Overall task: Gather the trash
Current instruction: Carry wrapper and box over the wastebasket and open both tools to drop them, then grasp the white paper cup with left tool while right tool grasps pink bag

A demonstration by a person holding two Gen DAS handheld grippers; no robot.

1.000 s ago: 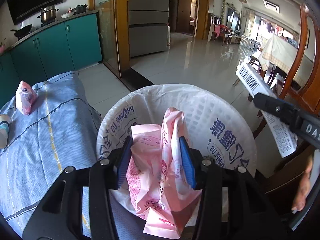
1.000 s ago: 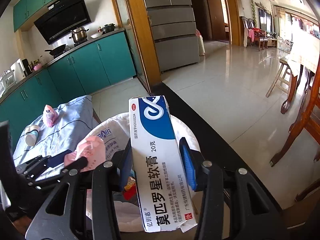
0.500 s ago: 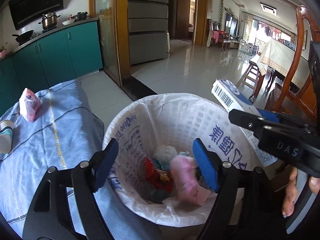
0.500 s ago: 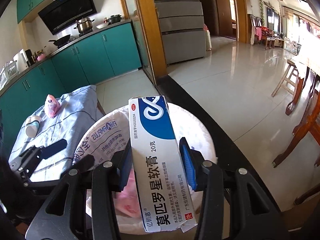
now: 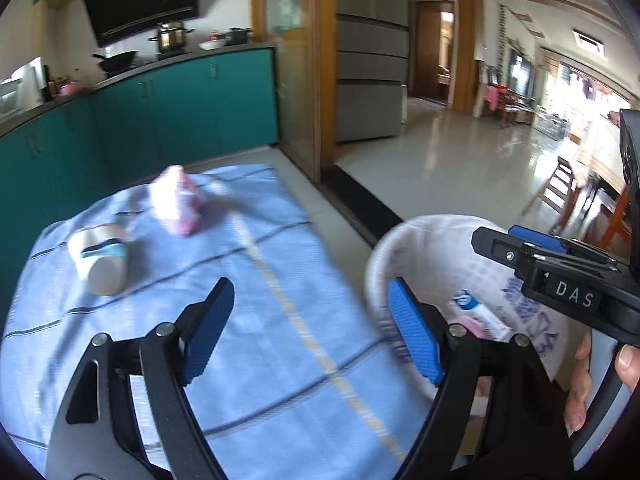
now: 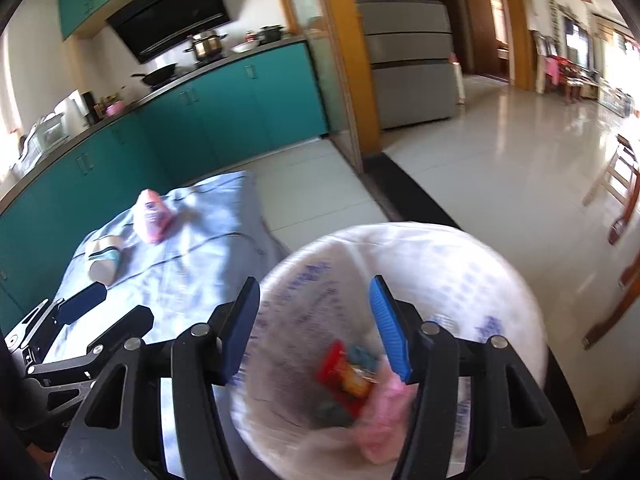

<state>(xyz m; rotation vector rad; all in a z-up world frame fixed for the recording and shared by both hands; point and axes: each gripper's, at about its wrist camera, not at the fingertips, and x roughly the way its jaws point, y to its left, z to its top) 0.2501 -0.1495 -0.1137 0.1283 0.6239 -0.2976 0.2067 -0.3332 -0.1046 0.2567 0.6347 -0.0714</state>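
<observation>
Lying tilted in the bin (image 5: 432, 248), the box (image 5: 482, 314) points up-left.

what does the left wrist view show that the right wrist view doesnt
Only the left wrist view shows the blue-and-white ointment box lying inside the bin, and a person's fingers at the lower right edge.

Only the right wrist view shows the red wrapper and crumpled pink bag at the bin's bottom.

Both show the white-lined round trash bin, the blue checked cloth, the pink packet and the tipped white paper cup on it. The left gripper and right gripper are open and empty, the right's jaws having just opened.
</observation>
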